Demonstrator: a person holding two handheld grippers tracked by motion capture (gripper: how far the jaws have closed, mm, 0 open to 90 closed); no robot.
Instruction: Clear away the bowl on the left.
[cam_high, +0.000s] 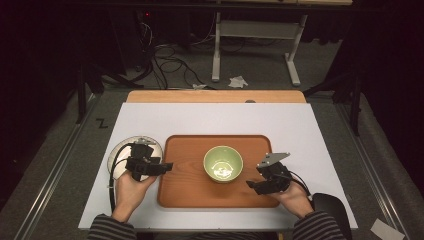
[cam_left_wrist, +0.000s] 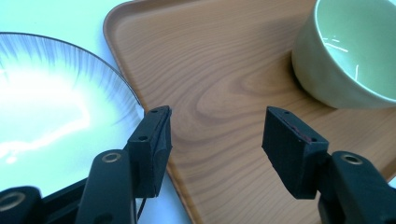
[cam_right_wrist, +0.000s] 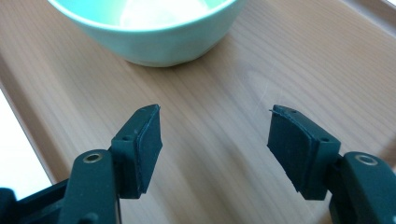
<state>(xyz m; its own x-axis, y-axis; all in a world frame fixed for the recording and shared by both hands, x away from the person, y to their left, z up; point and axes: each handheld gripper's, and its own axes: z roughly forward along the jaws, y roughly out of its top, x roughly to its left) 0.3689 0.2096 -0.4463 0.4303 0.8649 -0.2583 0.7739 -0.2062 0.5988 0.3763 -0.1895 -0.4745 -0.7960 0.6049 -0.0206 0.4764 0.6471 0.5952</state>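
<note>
A pale green bowl (cam_high: 223, 163) stands upright and empty in the middle of a wooden tray (cam_high: 185, 190). My left gripper (cam_high: 167, 166) hovers at the tray's left edge, open, with nothing between its jaws. In the left gripper view the left gripper (cam_left_wrist: 217, 126) looks over the tray (cam_left_wrist: 224, 60) toward the bowl (cam_left_wrist: 345, 51). My right gripper (cam_high: 250, 186) is open over the tray's front right part, apart from the bowl. The right gripper (cam_right_wrist: 215, 126) points across bare tray wood (cam_right_wrist: 280, 56), with the bowl (cam_right_wrist: 149, 32) farther off.
A white plate with a dark streaked rim (cam_high: 120, 150) lies left of the tray, partly under my left gripper; it appears as the plate (cam_left_wrist: 51, 107) in the left gripper view. The tray rests on a white table mat (cam_high: 210, 117). A dark object (cam_high: 330, 205) sits near the front right corner.
</note>
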